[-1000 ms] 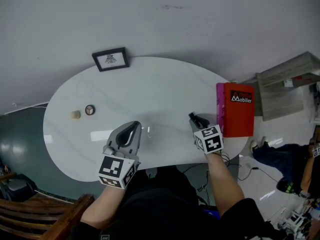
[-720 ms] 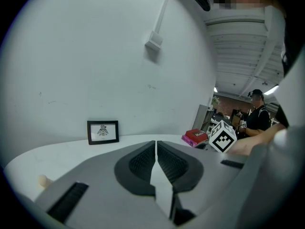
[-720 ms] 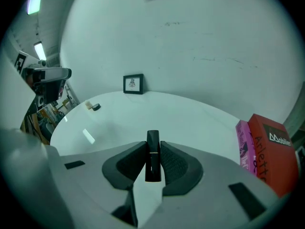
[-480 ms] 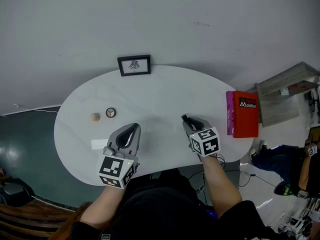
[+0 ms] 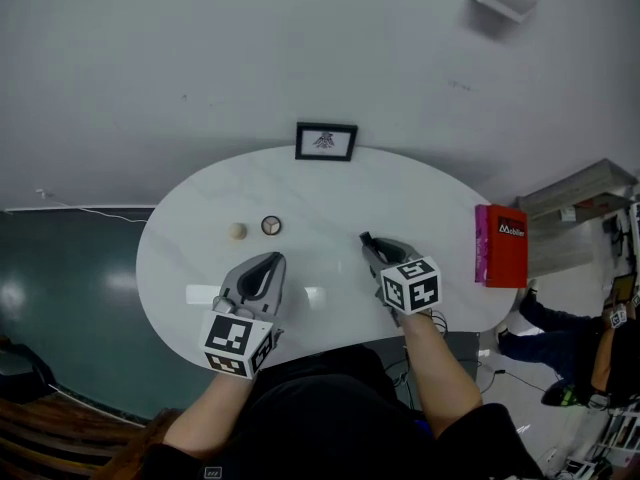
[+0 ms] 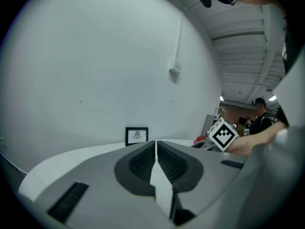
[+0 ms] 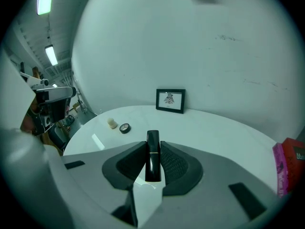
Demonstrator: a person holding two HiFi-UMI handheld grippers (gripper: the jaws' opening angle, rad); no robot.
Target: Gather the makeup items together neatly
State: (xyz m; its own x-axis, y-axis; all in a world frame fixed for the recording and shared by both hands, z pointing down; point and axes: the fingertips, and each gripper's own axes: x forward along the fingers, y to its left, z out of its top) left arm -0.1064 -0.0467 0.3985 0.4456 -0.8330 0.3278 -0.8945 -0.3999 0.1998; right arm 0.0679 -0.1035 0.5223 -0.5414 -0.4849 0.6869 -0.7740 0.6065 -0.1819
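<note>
Makeup items are noted in two spots: one in a grip, two lying on the white oval table (image 5: 430, 203).

Right gripper (image 7: 153, 146): a black lipstick tube (image 7: 152, 157) is clamped between the fingers (image 7: 175, 165). It is held lengthwise along them, and its far end projects just past the fingertips. A thin pale band is seen round the tube, about a third of the way down from its far end. The jaws are kept partly apart by the tube's width, with both pads pressed against its sides. The gripper is tilted downward, with the table top seen beyond its fingertips.

Left gripper (image 6: 156, 148): the jaws are brought together, with only a hairline slit between the ribbed pads. Nothing is held between them. The right gripper's marker cube (image 6: 223, 134) is seen off to the right of these fingers.

On the table, a round compact (image 5: 271, 226) with a dark rim and a small beige piece (image 5: 237, 231) are laid just beside each other, not touching. The beige piece is on the outer, left side. Both are found ahead of the left fingertips, the beige piece a little to their left, and ahead and well to the left of the right fingertips, apart from either gripper.

A picture frame (image 5: 326, 141) is stood upright at the table's far edge, against the wall (image 5: 250, 58), well beyond both sets of fingertips. A red book (image 5: 506, 246) with a pink edge is laid at the table's right end, far to the right of the right fingers.
</note>
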